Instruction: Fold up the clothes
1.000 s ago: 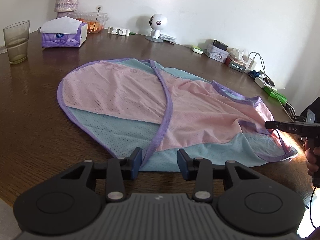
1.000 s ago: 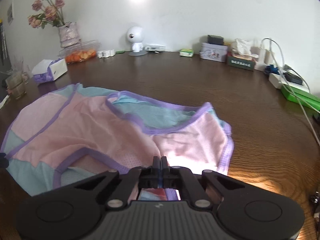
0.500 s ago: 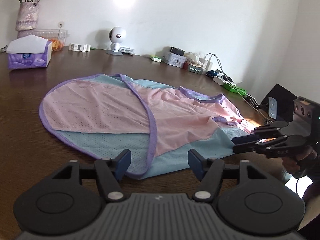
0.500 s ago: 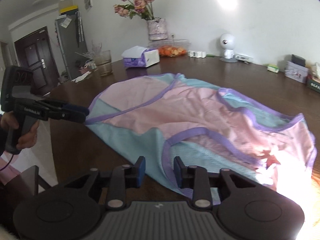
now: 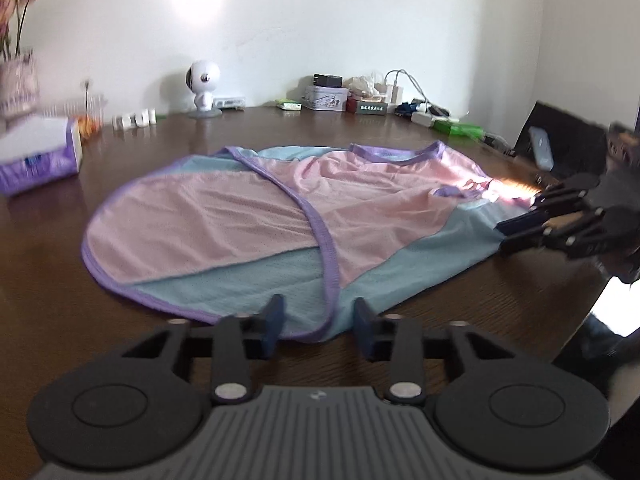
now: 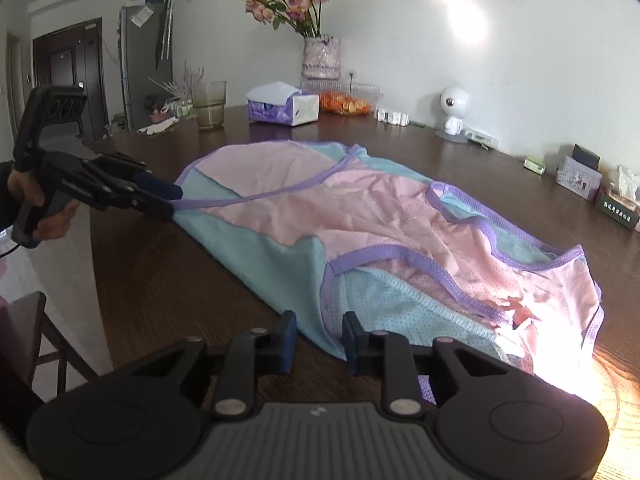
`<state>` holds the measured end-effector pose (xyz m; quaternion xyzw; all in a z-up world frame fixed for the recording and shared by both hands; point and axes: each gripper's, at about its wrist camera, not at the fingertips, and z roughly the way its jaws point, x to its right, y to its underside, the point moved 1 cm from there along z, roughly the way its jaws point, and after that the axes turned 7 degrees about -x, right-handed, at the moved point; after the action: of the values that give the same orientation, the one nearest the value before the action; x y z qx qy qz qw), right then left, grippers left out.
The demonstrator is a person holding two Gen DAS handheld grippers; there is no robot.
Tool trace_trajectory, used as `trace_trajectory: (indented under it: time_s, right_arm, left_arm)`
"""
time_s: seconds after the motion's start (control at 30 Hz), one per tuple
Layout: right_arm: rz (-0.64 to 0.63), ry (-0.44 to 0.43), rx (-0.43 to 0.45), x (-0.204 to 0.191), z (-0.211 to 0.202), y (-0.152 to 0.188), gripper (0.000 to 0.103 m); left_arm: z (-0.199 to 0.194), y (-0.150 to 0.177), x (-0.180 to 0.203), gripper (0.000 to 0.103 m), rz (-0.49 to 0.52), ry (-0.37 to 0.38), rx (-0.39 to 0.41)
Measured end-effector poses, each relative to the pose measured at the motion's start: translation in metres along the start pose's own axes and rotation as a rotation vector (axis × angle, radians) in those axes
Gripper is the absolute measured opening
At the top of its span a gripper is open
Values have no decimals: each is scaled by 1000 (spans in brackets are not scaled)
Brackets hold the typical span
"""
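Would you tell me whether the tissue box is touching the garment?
Apart: the left wrist view shows bare table between the tissue box and the garment.

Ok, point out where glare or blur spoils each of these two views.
Left wrist view: motion blur softens the tissue box and vase at left and smears the right gripper; a bright patch glares on the wall. Right wrist view: sharper, but sunlight burns out the garment corner and table at lower right.

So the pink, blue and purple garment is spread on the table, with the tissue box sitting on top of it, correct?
Not quite. The garment is spread on the table, but the tissue box stands on bare wood beyond the cloth, clear of it, near the glass. The right wrist view shows the gap plainly.
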<state>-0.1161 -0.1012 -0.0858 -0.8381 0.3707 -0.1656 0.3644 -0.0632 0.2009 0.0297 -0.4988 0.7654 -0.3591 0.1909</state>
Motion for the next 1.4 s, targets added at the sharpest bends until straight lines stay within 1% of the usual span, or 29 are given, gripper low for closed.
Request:
trace_trajectory:
  time_s: [0.03,0.07,0.13,0.2,0.3,0.4,0.53,0.6,0.67,0.73,0.77,0.8,0.83,0.87,0.9,0.93,0.97,1.0,1.07,1.13,1.2,1.27,1.3,1.33,1.37,1.4]
  right_arm:
    - [-1,3,10,0,1,1,6]
    - [-8,13,11,-2,1,1,3]
    - [-12,8,-1,-4,-1,-1,2]
    - [4,-11,-13,-4,-6,0,1]
    - [64,-21,3,4,-17,7,1]
    - [138,-26,32,15,-26,6,1]
    - [146,13,69,34,-21,-24,1]
    - [135,74,81,46,-11,-42,1]
    - [132,139,83,60,3,-57,1]
    - [150,183,51,71,24,-62,1]
    - [160,201,32,77,33,-65,2]
    - [173,209,5,81,39,-66,2]
    - [182,211,-13,84,41,-66,3]
    - [177,197,-6,85,33,-66,3]
    - [170,184,2,88,22,-64,7]
    - [155,172,13,92,4,-59,18]
    - [140,162,22,96,-13,-54,32]
    - [126,150,25,100,-30,-45,37]
    - [103,99,13,107,-64,-19,37]
    - [135,62,-30,112,-77,3,37]
    - [174,66,-80,113,-74,19,37]
    - [164,98,-102,110,-68,28,37]
    - [160,109,-102,109,-66,31,37]
    - [163,96,-96,109,-65,31,37]
    - [165,76,-89,108,-63,31,36]
    - [165,58,-87,106,-61,32,34]
  left_arm:
    - [0,-1,-3,6,-12,23,-9]
    - [0,-2,-6,3,-20,39,-19]
    - [-3,-3,-4,2,1,33,-40]
    - [-8,-5,2,2,37,10,-52]
    - [-22,-10,5,2,47,1,-1]
    - [-23,-29,-5,2,74,-11,38]
    - [4,-75,-26,2,143,-9,50]
    - [23,-95,-33,2,166,0,46]
    - [45,-105,-39,2,172,0,33]
    - [64,-110,-48,2,148,0,27]
    - [71,-111,-53,3,128,-21,20]
    - [75,-111,-57,4,110,-26,-5]
    - [74,-110,-61,5,103,-13,-28]
    - [66,-107,-65,10,91,-7,-31]
    - [55,-103,-70,17,67,-9,-24]
    - [43,-98,-77,23,37,-10,-17]
    - [30,-92,-86,36,-7,-6,-5]
    - [19,-85,-93,42,-49,5,4]
    - [6,-71,-102,42,-114,31,-7]
    - [4,-60,-105,42,-138,29,-38]
    - [7,-53,-105,42,-159,39,-59]
    - [11,-49,-102,42,-155,51,-75]
    - [14,-48,-100,41,-143,51,-85]
    - [16,-47,-98,40,-131,50,-94]
    - [19,-46,-95,31,-119,45,-102]
    - [22,-44,-94,10,-110,37,-111]
